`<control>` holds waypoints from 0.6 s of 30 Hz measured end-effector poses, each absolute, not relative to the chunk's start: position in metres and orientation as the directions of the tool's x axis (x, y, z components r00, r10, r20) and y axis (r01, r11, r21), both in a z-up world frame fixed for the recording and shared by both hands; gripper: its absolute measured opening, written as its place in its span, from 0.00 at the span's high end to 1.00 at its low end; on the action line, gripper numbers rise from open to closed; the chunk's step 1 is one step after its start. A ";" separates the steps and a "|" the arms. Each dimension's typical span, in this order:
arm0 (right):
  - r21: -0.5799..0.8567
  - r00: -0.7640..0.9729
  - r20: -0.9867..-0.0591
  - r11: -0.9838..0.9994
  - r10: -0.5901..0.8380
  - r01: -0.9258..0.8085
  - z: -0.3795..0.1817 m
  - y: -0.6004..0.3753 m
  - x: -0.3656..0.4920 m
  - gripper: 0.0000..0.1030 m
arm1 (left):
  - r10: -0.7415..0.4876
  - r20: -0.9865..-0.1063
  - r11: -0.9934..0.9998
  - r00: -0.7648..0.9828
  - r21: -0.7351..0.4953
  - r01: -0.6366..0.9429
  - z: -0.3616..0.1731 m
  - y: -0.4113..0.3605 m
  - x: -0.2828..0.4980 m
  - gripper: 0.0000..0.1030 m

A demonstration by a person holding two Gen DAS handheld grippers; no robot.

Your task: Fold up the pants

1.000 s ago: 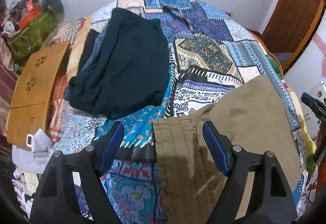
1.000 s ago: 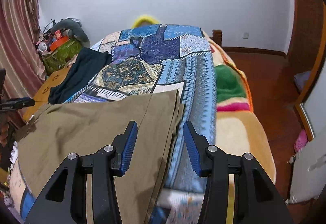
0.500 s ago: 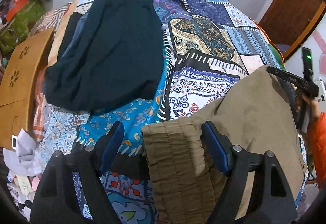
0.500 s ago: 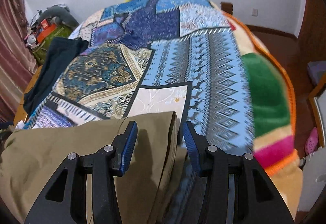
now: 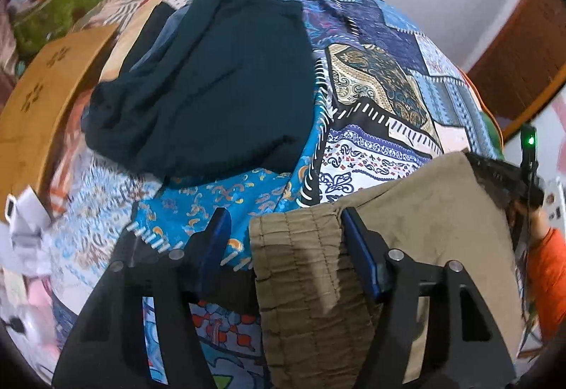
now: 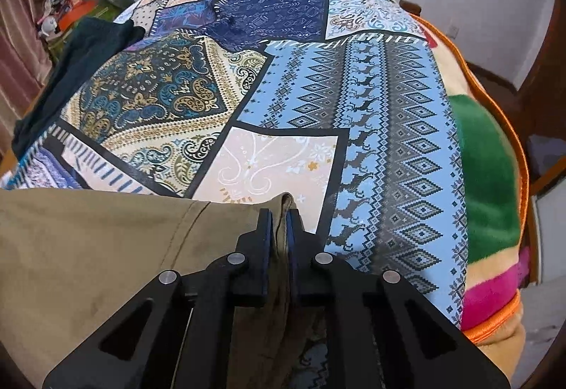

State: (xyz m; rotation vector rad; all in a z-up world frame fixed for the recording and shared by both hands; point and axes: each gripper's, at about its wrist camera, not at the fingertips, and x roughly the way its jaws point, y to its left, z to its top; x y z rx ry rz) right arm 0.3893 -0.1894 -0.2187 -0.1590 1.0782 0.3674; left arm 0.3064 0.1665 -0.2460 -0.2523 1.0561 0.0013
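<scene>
Olive-khaki pants lie across the near part of the patchwork bed cover. In the left wrist view my left gripper is open, its blue pads either side of the ribbed elastic waistband. In the right wrist view the pants spread to the left, and my right gripper is shut on the pants' far edge, fabric pinched between the pads. The right gripper also shows in the left wrist view at the far end of the pants.
A dark garment lies on the bed's far left, also in the right wrist view. A wooden board and cluttered bags stand left of the bed. A green and pink blanket hangs off the right side.
My right gripper moved down onto the pants' edge and shut on it. My left gripper moved in around the waistband and narrowed a little, still open.
</scene>
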 end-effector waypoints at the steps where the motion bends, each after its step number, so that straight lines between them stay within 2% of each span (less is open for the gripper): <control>1: 0.041 0.420 -0.884 0.929 0.206 -0.369 -0.220 -0.188 0.392 0.93 | -0.124 -0.861 0.971 0.494 -0.208 -0.119 -0.246 0.167 0.307 0.36; 6: 0.012 0.412 -0.894 0.927 0.178 -0.374 -0.211 -0.184 0.396 0.89 | -0.119 -0.870 0.979 0.478 -0.184 -0.092 -0.234 0.162 0.305 0.34; 10: 0.023 0.454 -0.870 0.937 0.190 -0.348 -0.181 -0.189 0.391 0.87 | -0.093 -0.865 0.988 0.494 -0.142 -0.062 -0.214 0.159 0.298 0.34; 14: 0.077 0.492 -0.827 0.920 0.274 -0.384 -0.140 -0.186 0.372 0.77 | -0.078 -0.844 0.994 0.531 -0.108 -0.026 -0.190 0.152 0.292 0.33; 16: 0.099 0.498 -0.806 0.902 0.321 -0.421 -0.124 -0.178 0.359 0.73 | -0.090 -0.831 0.994 0.549 -0.111 -0.005 -0.177 0.147 0.290 0.28; 18: 0.141 0.482 -0.787 0.873 0.384 -0.467 -0.111 -0.166 0.345 0.65 | -0.109 -0.824 0.993 0.555 -0.121 0.016 -0.170 0.142 0.289 0.24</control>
